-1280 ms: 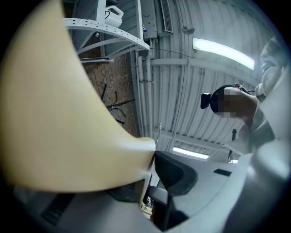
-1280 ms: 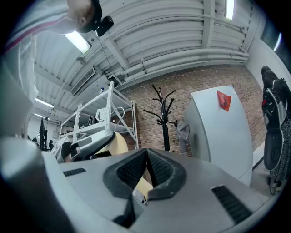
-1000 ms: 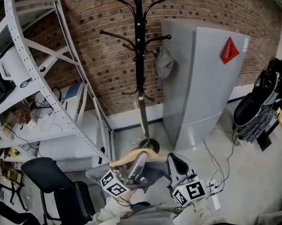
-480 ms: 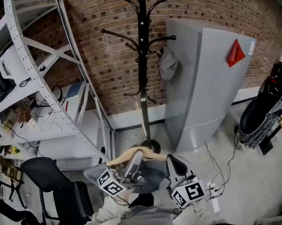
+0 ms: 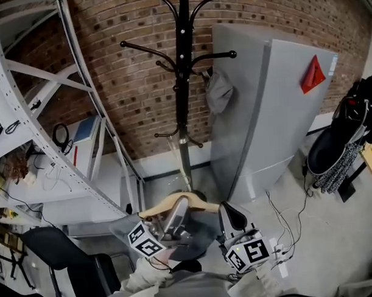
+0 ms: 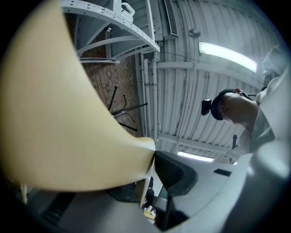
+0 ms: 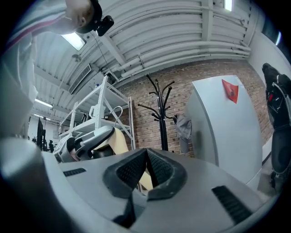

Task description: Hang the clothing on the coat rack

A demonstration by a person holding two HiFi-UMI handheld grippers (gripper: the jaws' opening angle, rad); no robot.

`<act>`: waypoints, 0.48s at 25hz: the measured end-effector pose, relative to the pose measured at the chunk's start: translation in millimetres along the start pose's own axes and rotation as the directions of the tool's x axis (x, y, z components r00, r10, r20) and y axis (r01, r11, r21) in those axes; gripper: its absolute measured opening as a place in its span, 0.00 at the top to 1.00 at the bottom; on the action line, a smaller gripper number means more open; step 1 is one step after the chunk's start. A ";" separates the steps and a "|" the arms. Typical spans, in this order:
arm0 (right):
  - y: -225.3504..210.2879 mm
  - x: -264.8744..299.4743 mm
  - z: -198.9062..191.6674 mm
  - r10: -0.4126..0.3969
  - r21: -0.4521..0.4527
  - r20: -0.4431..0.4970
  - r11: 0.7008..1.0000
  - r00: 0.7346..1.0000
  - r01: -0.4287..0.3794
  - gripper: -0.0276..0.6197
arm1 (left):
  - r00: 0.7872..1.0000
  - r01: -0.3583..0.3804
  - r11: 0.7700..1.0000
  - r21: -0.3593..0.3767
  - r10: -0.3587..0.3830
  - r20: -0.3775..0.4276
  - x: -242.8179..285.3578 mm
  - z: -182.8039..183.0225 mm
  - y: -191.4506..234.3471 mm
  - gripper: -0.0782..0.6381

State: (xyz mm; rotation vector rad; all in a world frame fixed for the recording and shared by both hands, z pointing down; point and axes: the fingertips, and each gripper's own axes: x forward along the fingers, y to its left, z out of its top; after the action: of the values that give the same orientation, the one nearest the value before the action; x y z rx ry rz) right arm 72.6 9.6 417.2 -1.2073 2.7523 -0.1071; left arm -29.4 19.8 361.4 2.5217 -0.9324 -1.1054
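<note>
Brick wall [image 5: 129, 86] at the back, red-brown and rough, mortar lines plain. Grey concrete floor [image 5: 298, 232] below, smooth, with thin cables trailing across it. White perforated metal shelving [image 5: 65, 191] on the left, a black office chair [image 5: 62, 256] at its foot. On the right, a tall grey sheet-metal cabinet [image 5: 276, 111] with a red triangle sticker [image 5: 312, 74], and a black bag [image 5: 338, 145] further right.

Black coat rack [image 5: 182, 84] stands upright against the brick between shelving and cabinet: a slim pole with curved hooks. A limp grey cloth [image 5: 219, 92] hangs from a right-hand hook.

Clothing [image 5: 198, 236], dark grey soft fabric, is draped on a wooden hanger [image 5: 154, 208], low in the head view, near the rack's base and well below its hooks. Hanger's long axis runs left to right across the head view, its arch bowed toward the rack; the wood is pale, smooth and rounded.

Left gripper [image 5: 178, 207] is clamped on the hanger's middle; in its own view the black ribbed pad [image 6: 175, 170] presses the cream wood.

Right gripper [image 5: 231, 213] sits just right of the hanger, above the fabric. Its textured pads [image 7: 132, 170] meet at the tips; whether a fold of cloth is caught there cannot be told.
</note>
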 end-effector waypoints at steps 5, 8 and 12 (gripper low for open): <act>-14.7 42.0 0.1 -0.019 0.000 -0.002 1.000 1.000 0.019 0.92 | 1.000 0.025 1.000 -0.012 -0.025 -0.008 22.3 10.3 35.4 0.75; -20.1 67.2 0.0 -0.031 0.002 -0.004 1.000 1.000 0.031 0.92 | 0.999 0.041 0.999 -0.024 -0.041 -0.013 33.4 18.7 56.5 0.74; -27.8 97.3 1.1 -0.054 0.006 -0.009 0.999 0.999 0.054 0.92 | 0.998 0.058 0.997 -0.044 -0.059 -0.020 47.7 29.6 83.1 0.74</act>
State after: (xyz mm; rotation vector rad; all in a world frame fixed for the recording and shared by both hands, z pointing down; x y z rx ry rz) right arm 27.8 -80.9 410.3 -1.2828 2.7249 -0.1267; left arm -64.7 -73.4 350.3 2.5356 -0.8244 -1.1011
